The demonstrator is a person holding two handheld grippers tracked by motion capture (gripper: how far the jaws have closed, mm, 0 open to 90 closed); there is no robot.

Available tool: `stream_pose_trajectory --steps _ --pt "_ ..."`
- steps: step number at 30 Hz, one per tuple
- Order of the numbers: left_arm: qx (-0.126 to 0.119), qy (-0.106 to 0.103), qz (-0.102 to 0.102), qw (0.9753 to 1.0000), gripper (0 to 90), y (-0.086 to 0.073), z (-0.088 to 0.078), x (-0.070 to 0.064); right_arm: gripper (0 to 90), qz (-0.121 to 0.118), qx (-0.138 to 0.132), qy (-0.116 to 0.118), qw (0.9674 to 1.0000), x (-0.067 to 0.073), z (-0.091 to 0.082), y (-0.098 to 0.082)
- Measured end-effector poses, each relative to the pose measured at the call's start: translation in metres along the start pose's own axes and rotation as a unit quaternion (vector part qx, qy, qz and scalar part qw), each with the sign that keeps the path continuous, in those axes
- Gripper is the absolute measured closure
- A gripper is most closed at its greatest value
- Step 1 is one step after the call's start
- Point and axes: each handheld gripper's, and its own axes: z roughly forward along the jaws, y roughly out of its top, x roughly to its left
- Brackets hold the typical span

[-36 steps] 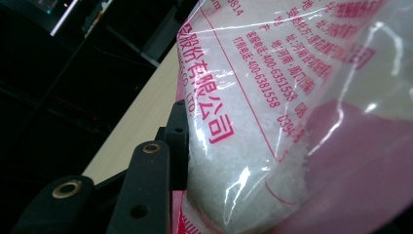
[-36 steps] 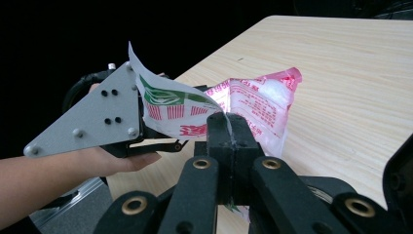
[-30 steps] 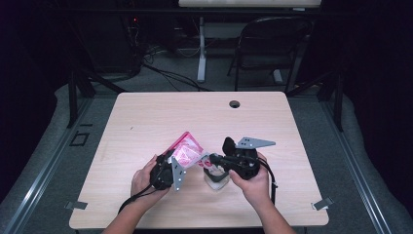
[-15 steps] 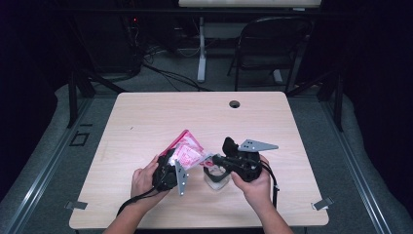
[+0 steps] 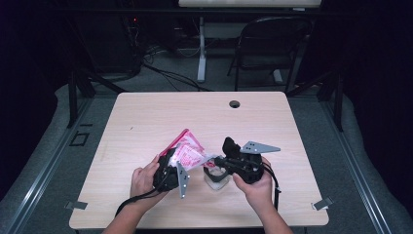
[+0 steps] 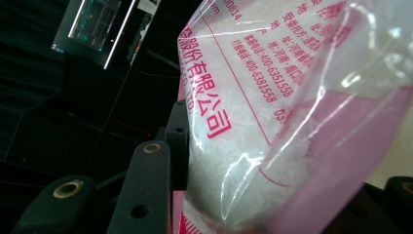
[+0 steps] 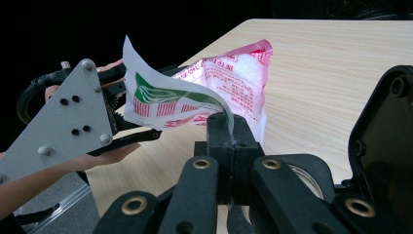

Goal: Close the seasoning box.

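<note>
Dim room, pale wooden surface (image 5: 146,122): nothing has shifted in the last second, the left gripper (image 5: 171,168) clamping the pink bag (image 5: 187,152) of white grains above it while the right gripper (image 5: 229,163), jaws pinched tight on its torn corner, looks poised to rip.

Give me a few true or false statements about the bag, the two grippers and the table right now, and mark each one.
1. The left gripper holds the pink-printed bag. True.
2. The right gripper is open, clear of the bag. False: its jaws are shut on the bag's edge.
3. The bag holds white grains. True.
4. The bag lies flat on the table. False: it is held up between the grippers.
5. A clear container sits under the right gripper. True.
</note>
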Motion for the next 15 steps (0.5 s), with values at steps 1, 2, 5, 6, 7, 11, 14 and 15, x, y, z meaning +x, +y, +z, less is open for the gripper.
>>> stream_pose_trajectory --steps 1,2,5,6,7,11,14,15 --pt "-0.001 0.002 0.002 1.0 64.9 0.0002 -0.0002 -0.0001 90.0 0.001 -0.001 0.0 1.0 -0.0002 -0.0001 -0.0002" --pt "0.0 0.004 0.005 1.0 64.9 0.0006 -0.0006 0.0001 90.0 0.004 -0.002 0.001 1.0 -0.0005 0.0002 -0.0006" --pt "0.003 0.007 0.016 0.9998 64.9 0.0019 -0.0016 0.0014 90.0 0.003 0.0 -0.001 1.0 -0.0013 -0.0005 -0.0016" --pt "0.002 0.009 0.019 0.9998 64.9 0.0025 -0.0017 0.002 90.0 0.002 0.001 -0.002 1.0 -0.0012 -0.0011 -0.0019" --pt "0.0 0.008 0.015 0.9998 64.9 0.0031 -0.0017 0.0015 90.0 0.003 -0.001 -0.001 1.0 -0.001 -0.0015 -0.002" --pt "0.002 0.01 0.031 0.9995 64.9 0.0061 -0.0034 0.0029 90.0 0.005 -0.003 -0.002 1.0 -0.0013 -0.0043 -0.0025" --pt "0.005 0.006 0.041 0.9991 65.0 0.0078 -0.0044 0.0044 90.0 0.007 -0.004 -0.005 1.0 -0.0019 -0.0053 -0.0028" --pt "0.005 0.005 0.042 0.9991 65.0 0.008 -0.0046 0.0051 90.0 0.007 -0.004 -0.005 1.0 -0.0019 -0.0054 -0.0028"
